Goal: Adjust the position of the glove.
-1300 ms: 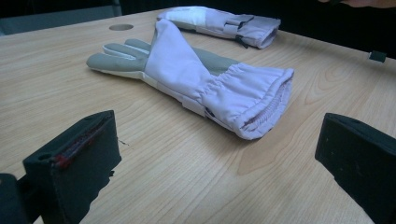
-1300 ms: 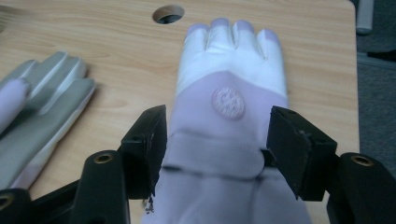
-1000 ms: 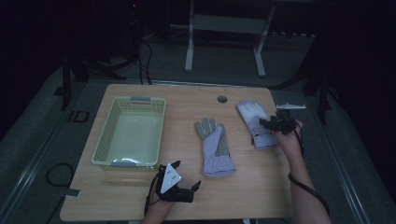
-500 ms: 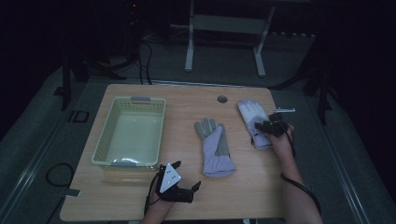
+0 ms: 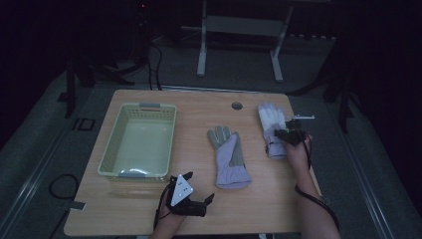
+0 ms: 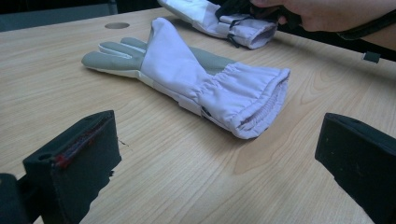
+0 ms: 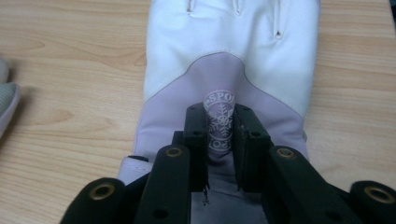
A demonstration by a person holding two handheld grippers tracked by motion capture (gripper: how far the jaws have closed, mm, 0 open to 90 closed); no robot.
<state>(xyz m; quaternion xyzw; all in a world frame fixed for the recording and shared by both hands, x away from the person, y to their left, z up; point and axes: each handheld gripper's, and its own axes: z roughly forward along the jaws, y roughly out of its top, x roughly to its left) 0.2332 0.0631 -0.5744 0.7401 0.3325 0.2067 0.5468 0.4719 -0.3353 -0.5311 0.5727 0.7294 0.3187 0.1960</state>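
Two white-and-lilac gloves lie on the wooden table. In the right gripper view, my right gripper (image 7: 219,133) has just been closing its jaws on the back of the right glove (image 7: 233,42), and a fold of lilac fabric with a round logo is pinched between them. From above, that gripper (image 5: 281,135) sits over the cuff half of this glove (image 5: 270,119). The middle glove (image 5: 229,157) lies palm up, untouched. My left gripper (image 5: 200,186) rests near the front edge, open, with its jaws wide apart (image 6: 219,158) and pointing at the middle glove's cuff (image 6: 252,98).
A pale green plastic basket (image 5: 112,149) stands on the left half of the table, with nothing in it. A round cable hole (image 5: 237,105) sits near the back edge. A metal stand (image 5: 239,25) is on the dark floor behind the table.
The right hand has come down and slightly left onto the right glove, and its jaws have gone from apart to closed on the fabric. The left gripper has stayed put.
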